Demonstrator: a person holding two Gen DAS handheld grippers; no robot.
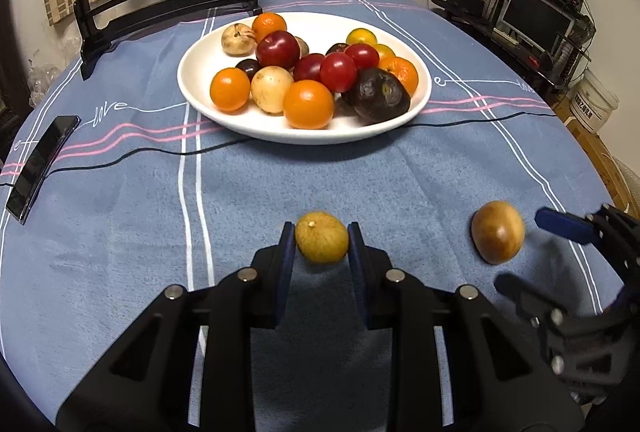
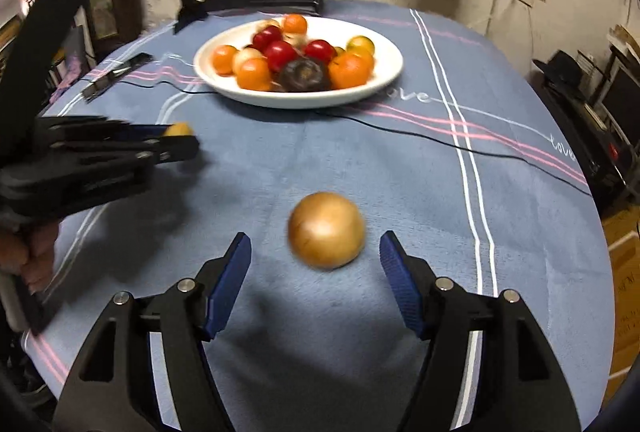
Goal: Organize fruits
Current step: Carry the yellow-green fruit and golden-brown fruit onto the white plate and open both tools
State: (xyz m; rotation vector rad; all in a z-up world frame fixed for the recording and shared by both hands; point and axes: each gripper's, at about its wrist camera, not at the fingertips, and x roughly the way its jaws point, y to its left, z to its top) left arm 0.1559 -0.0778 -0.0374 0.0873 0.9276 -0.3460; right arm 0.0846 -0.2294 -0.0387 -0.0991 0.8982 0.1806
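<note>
Gripping a small yellow-green fruit between its two blue pads, the left gripper points forward over the blue tablecloth, level and low, with its jaws narrowed onto the fruit's sides. In the right wrist view this same gripper comes in from the left edge, blurred, with a sliver of the yellow fruit showing at its tip and part of the person's hand behind it. The right gripper hangs near the table's front, its jaws spread wide and angled outward; a brown round fruit sits on the cloth between and just ahead of the fingertips, touching neither pad. From the left wrist view that brown fruit lies to the right of the held one, with the right gripper just beside it, blurred. Farther back, a white plate holds a heap of orange, red, pale and dark purple fruits. A black phone lies near the left edge of the table, and a thin black cable crosses the cloth near the plate.
</note>
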